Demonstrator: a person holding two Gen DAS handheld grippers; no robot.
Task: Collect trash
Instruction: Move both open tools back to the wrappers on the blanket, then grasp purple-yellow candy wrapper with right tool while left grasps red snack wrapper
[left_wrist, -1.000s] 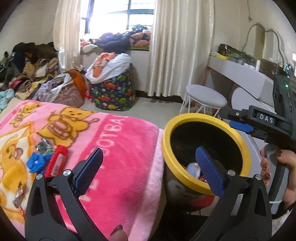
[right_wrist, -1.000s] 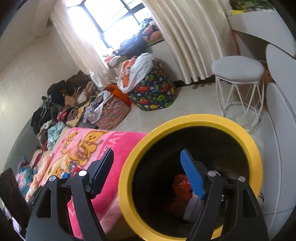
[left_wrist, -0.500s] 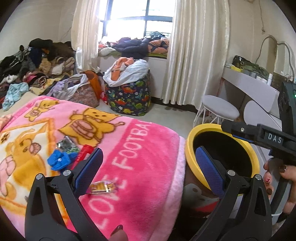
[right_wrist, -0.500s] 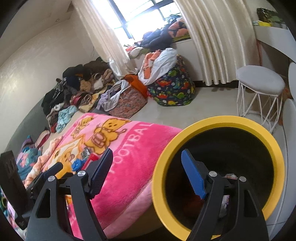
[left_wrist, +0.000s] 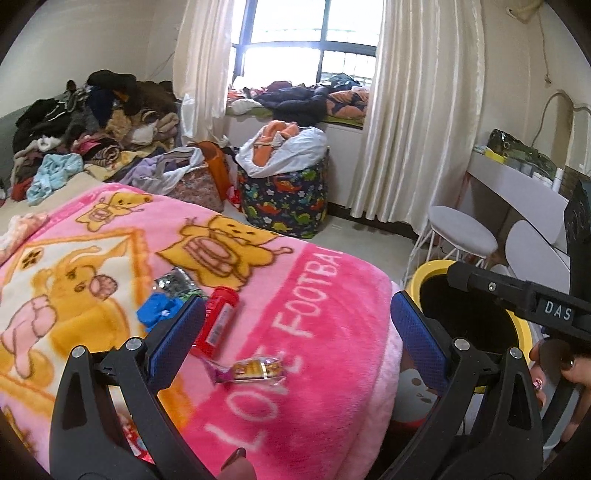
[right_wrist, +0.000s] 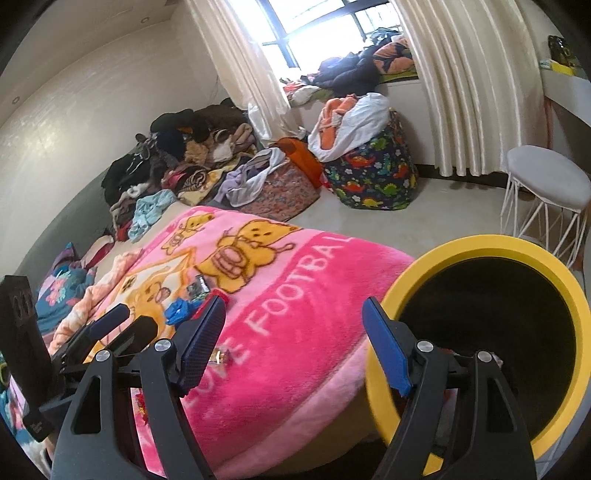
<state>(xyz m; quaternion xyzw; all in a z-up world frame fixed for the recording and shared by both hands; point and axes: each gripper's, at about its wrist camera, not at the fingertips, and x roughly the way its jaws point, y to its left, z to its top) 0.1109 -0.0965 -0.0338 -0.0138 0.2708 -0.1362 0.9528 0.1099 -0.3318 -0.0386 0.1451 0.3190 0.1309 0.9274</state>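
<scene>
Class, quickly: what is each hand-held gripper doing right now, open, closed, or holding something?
Left hand-held gripper: open, holding nothing, above the pink blanket.
Right hand-held gripper: open, holding nothing, beside the yellow-rimmed bin.

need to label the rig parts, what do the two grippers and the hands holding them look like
Both the left gripper and right gripper are black plastic frames with triangular cut-outs, silver pivot screws and textured blue pads. The right one's body carries a white "DAS" label. The hand holding it has dark polished nails, one decorated. No sleeves or cables show.
</scene>
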